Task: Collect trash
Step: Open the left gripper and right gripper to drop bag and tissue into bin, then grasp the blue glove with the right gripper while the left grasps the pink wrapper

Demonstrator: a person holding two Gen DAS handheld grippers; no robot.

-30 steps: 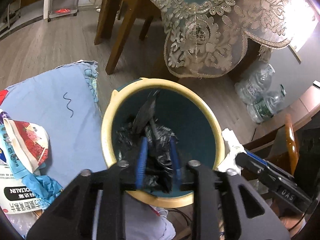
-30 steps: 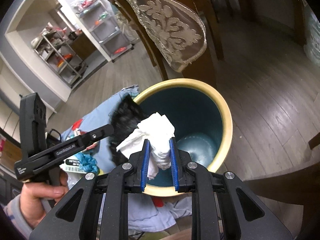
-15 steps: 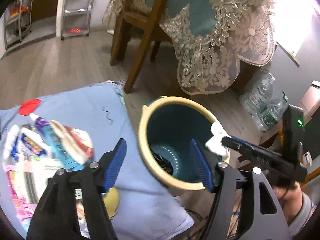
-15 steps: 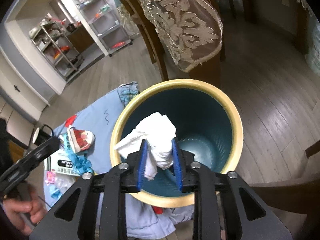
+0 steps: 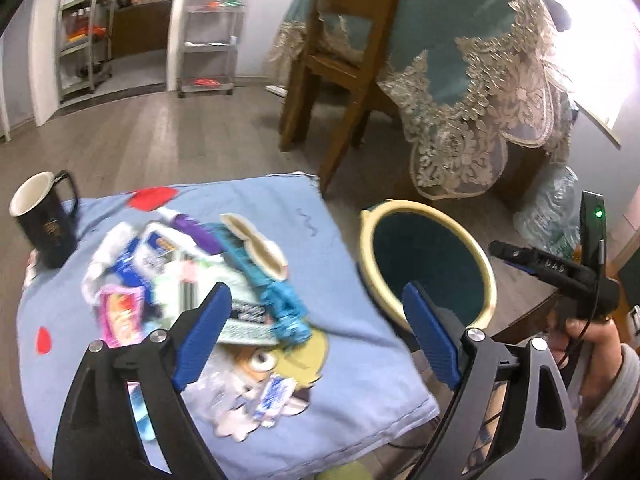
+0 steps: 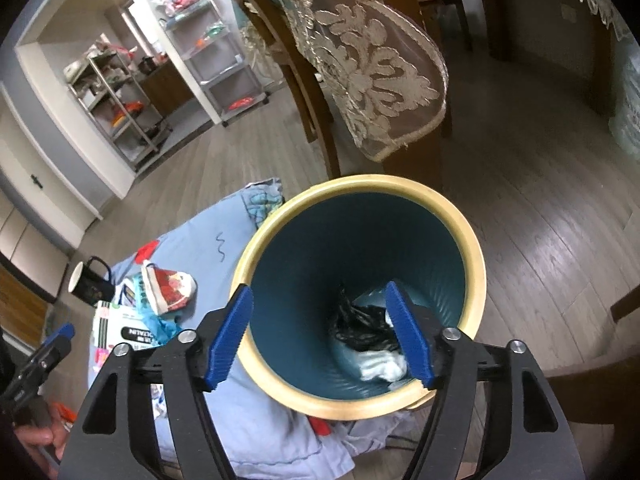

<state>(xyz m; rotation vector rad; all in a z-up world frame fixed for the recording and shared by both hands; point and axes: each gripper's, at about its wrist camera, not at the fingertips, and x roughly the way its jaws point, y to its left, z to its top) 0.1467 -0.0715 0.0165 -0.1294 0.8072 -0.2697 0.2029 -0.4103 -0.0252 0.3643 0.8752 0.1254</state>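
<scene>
A teal bin with a cream rim [image 6: 478, 276] [image 5: 366, 240] stands on the floor beside a blue cloth [image 5: 344, 360]. At its bottom lie a black bag [image 6: 360, 326] and a white tissue [image 6: 380, 366]. My right gripper [image 6: 324, 336] hangs over the bin mouth, its jaws opening, nothing between them. A pile of wrappers and packets [image 5: 192, 276] lies on the cloth. Over its near edge is my left gripper [image 5: 316, 332], jaws opening and empty. The right gripper's body [image 5: 560, 268] shows at the right of the left wrist view.
A black mug [image 5: 44, 224] stands at the cloth's far left corner. A wooden chair [image 5: 340, 64] and a table under a lace cloth [image 5: 480, 80] stand behind the bin. Plastic bottles [image 5: 552, 216] lie to the right. Metal shelves [image 6: 116, 100] line the far wall.
The right gripper opened and the white tissue fell into the bin. The left gripper let go of the black bag, opened wide and swung left from the bin to over the cloth.
</scene>
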